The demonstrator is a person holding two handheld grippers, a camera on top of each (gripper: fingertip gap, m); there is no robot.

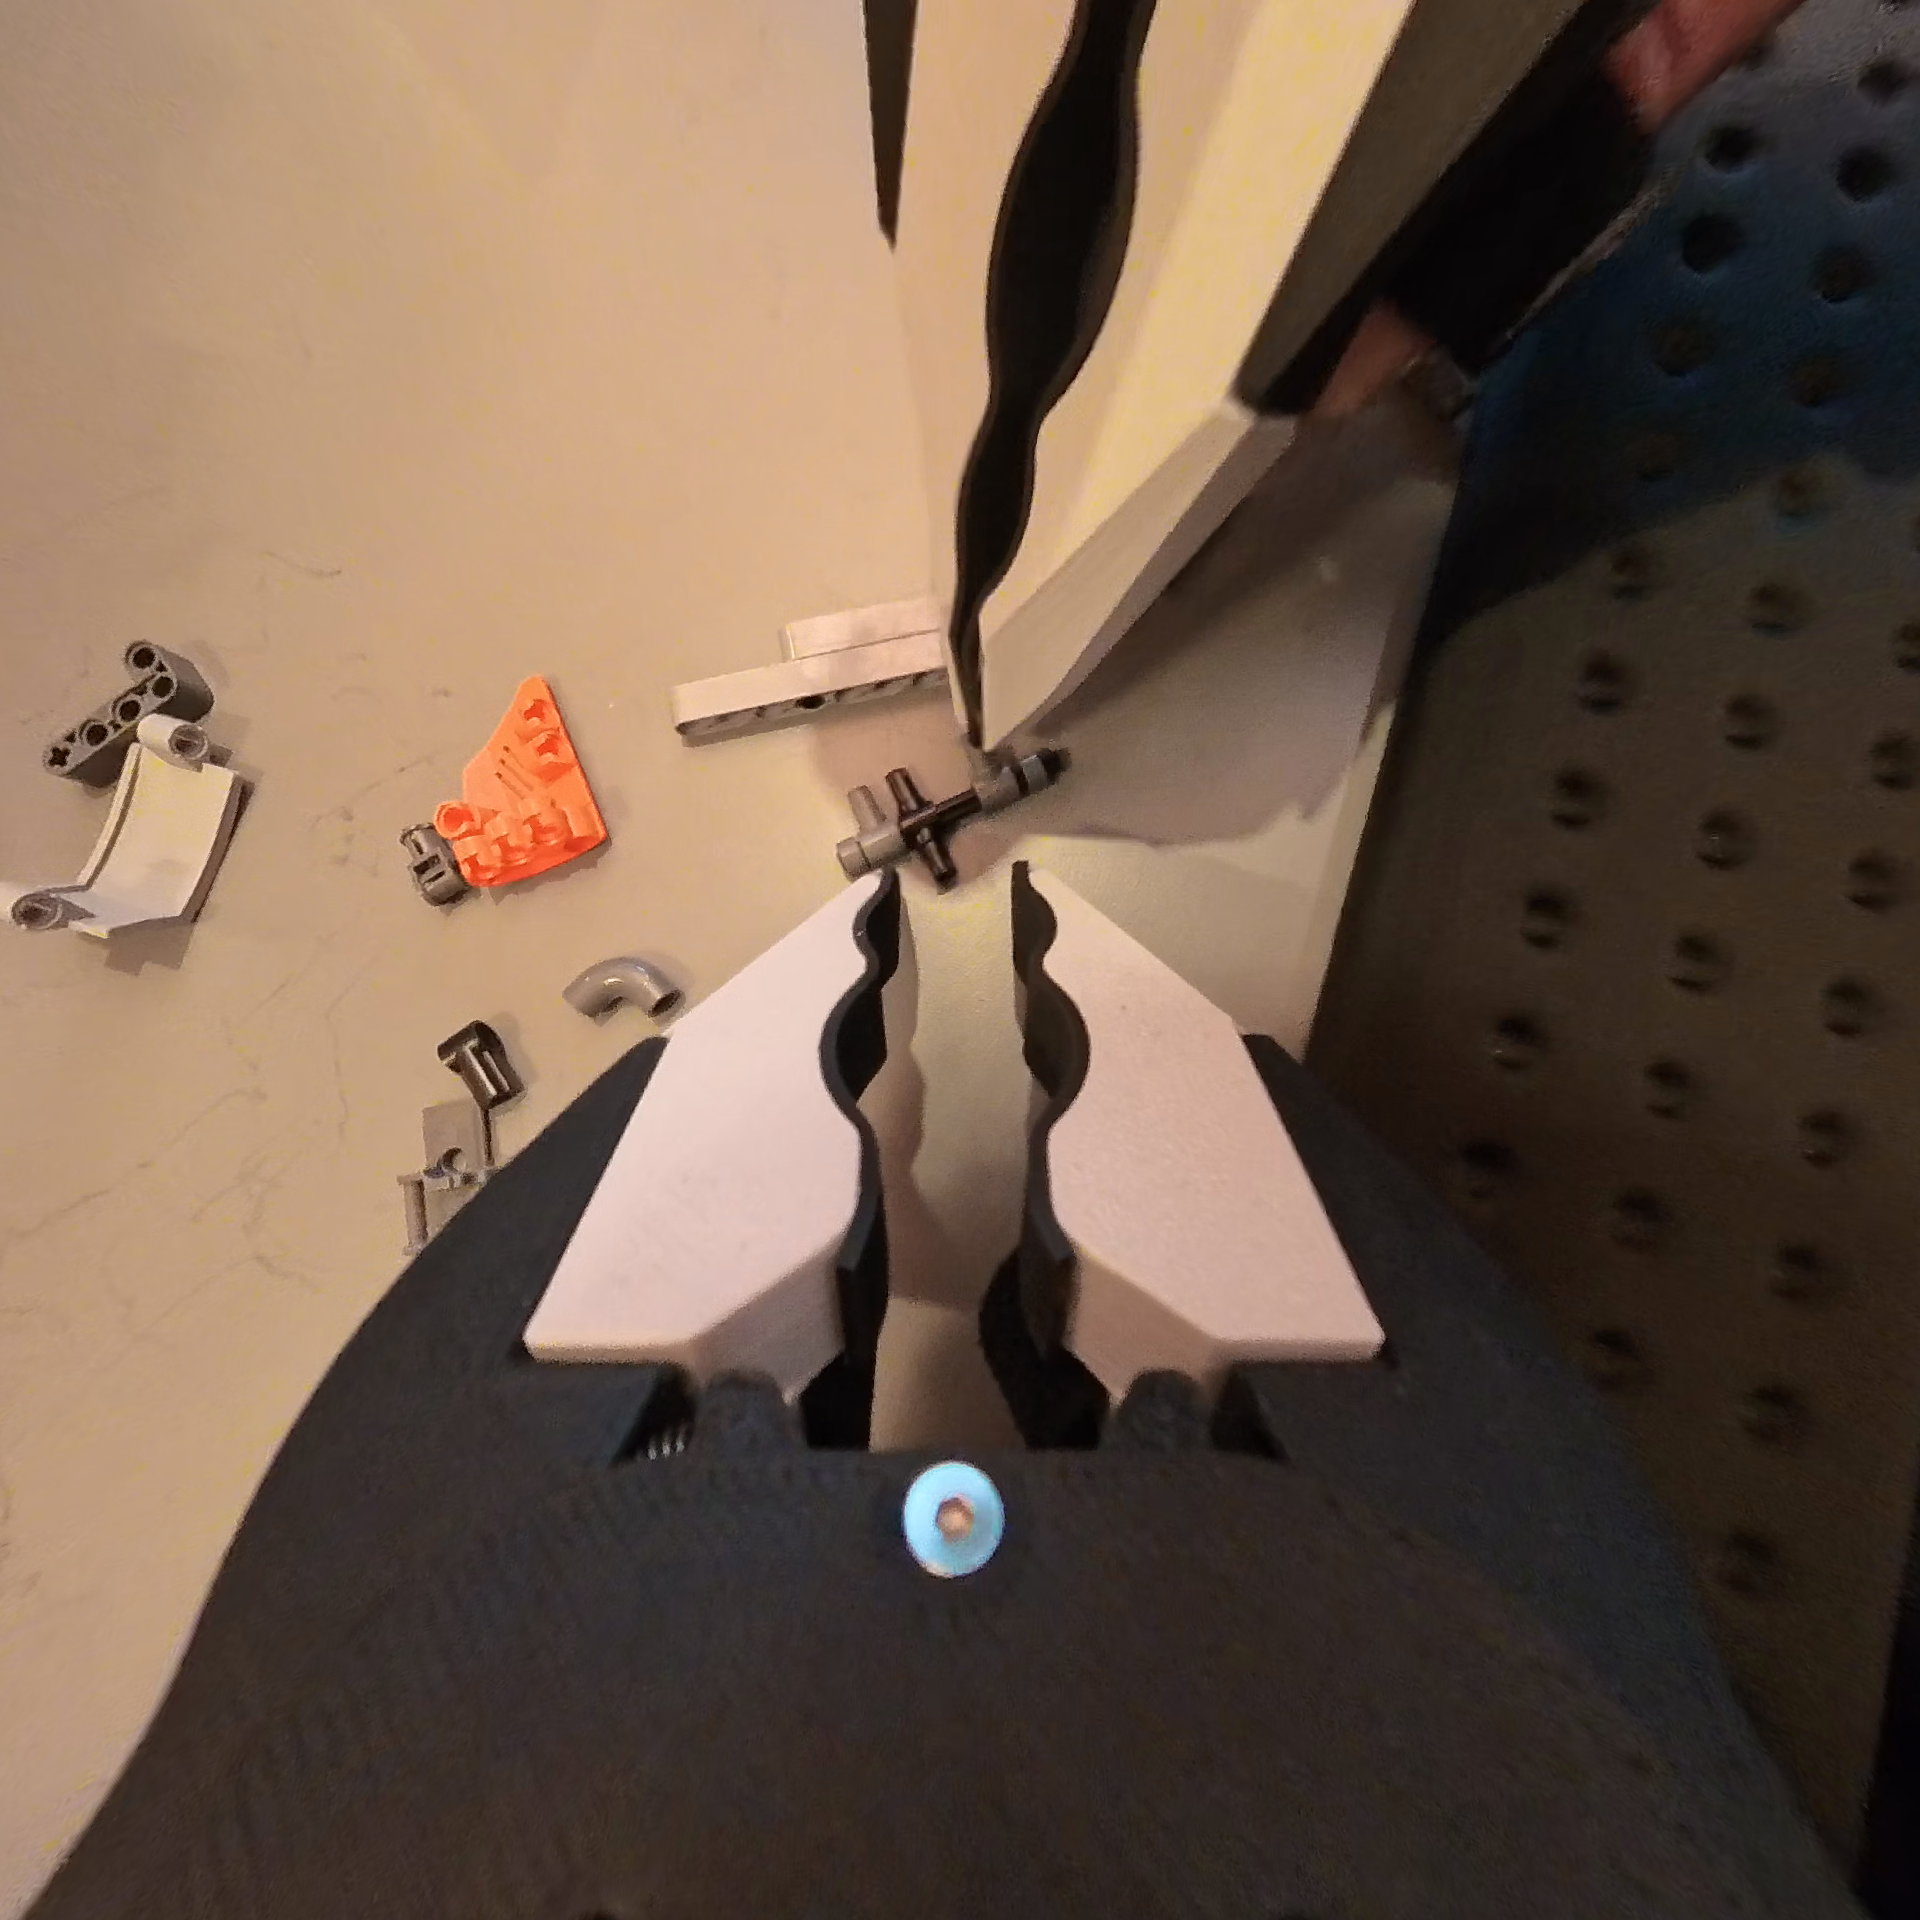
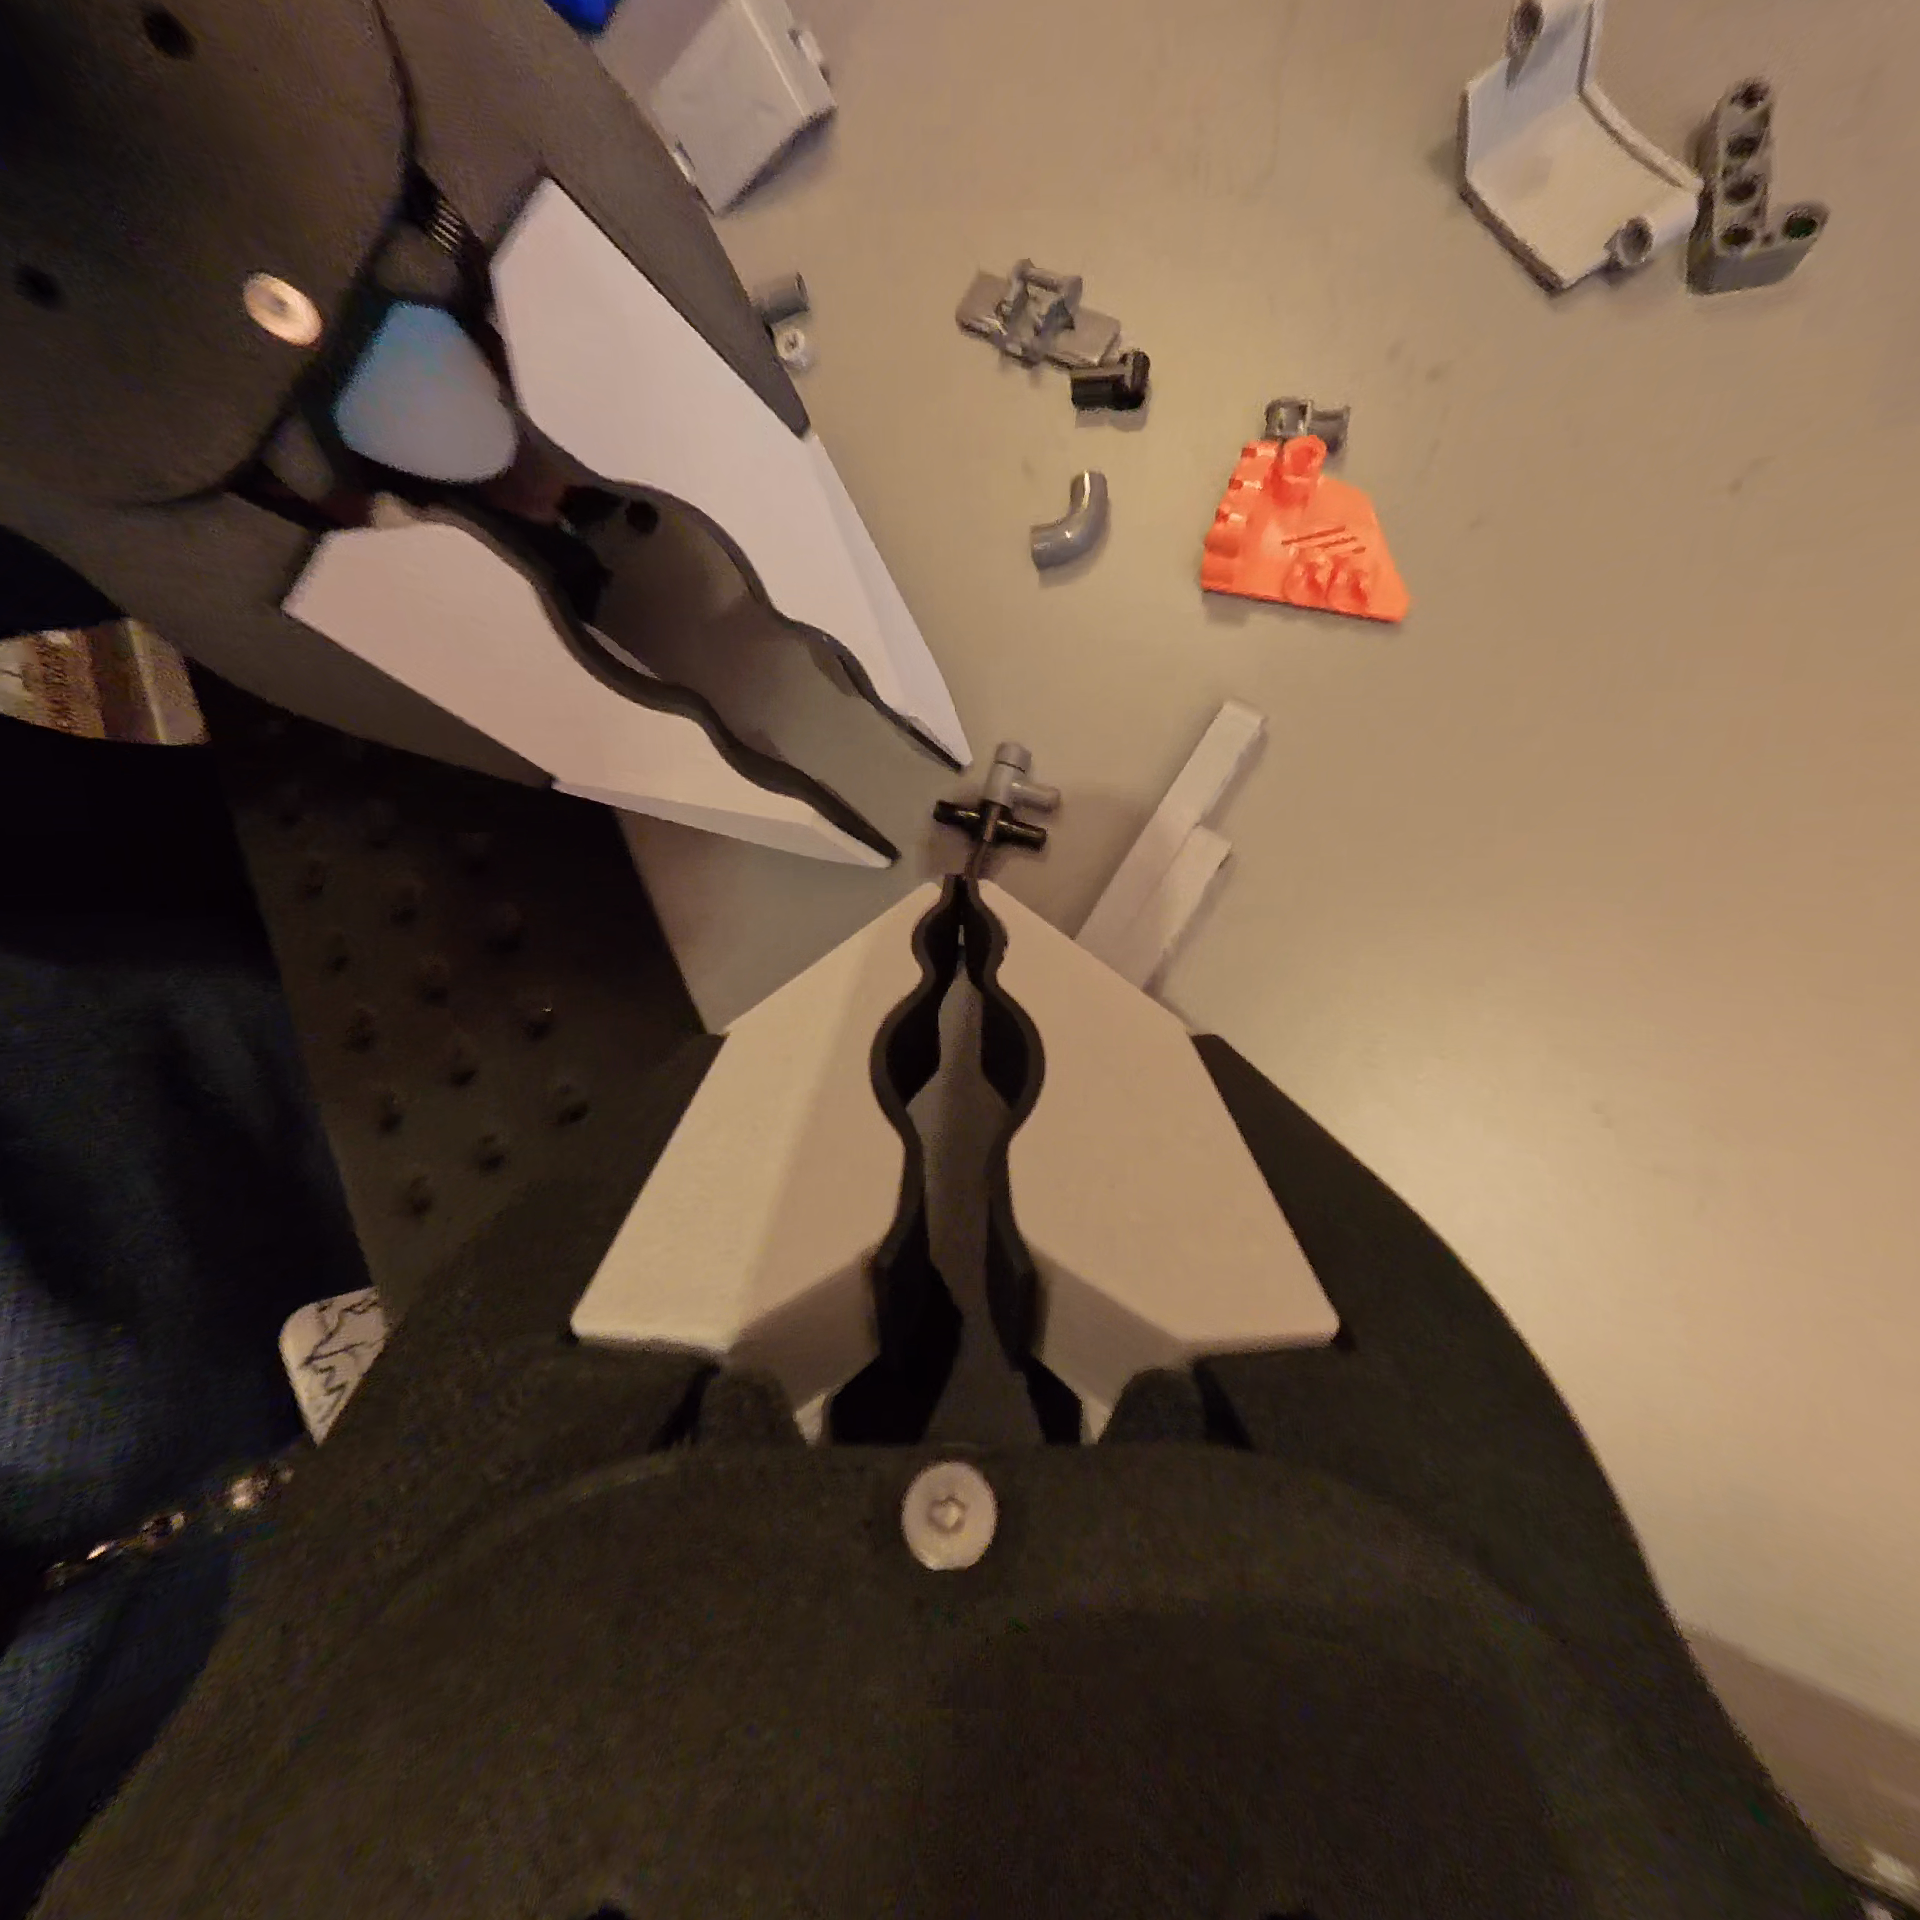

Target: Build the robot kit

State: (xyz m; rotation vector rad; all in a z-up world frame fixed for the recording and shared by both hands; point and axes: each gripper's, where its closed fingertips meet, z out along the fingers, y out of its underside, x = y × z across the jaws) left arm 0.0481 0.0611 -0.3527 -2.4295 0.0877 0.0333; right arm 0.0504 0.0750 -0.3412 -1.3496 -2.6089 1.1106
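Note:
A small grey and black pin-and-axle assembly (image 1: 940, 816) lies just above the beige tabletop. My right gripper (image 2: 961, 888) is shut on one end of it; the assembly (image 2: 992, 805) sticks out past its tips. In the left wrist view the right gripper (image 1: 982, 748) comes in from above and pinches the grey end. My left gripper (image 1: 956, 883) is open and empty, its tips just short of the assembly's black cross. In the right wrist view the left gripper (image 2: 930, 805) reaches in from the left, jaws apart beside the assembly.
Loose building parts lie on the table: an orange wedge panel (image 1: 525, 805), a grey elbow (image 1: 623, 987), a white curved panel (image 1: 145, 842) with a dark grey angled beam (image 1: 130, 712), a white beam (image 1: 810, 681), small dark connectors (image 1: 478, 1060). A dark perforated mat (image 1: 1662, 1039) borders the table. Left and right tips are no more than a few centimetres apart. The grey elbow (image 1: 623, 987) lies around 6 centimetres away from my left fingertips.

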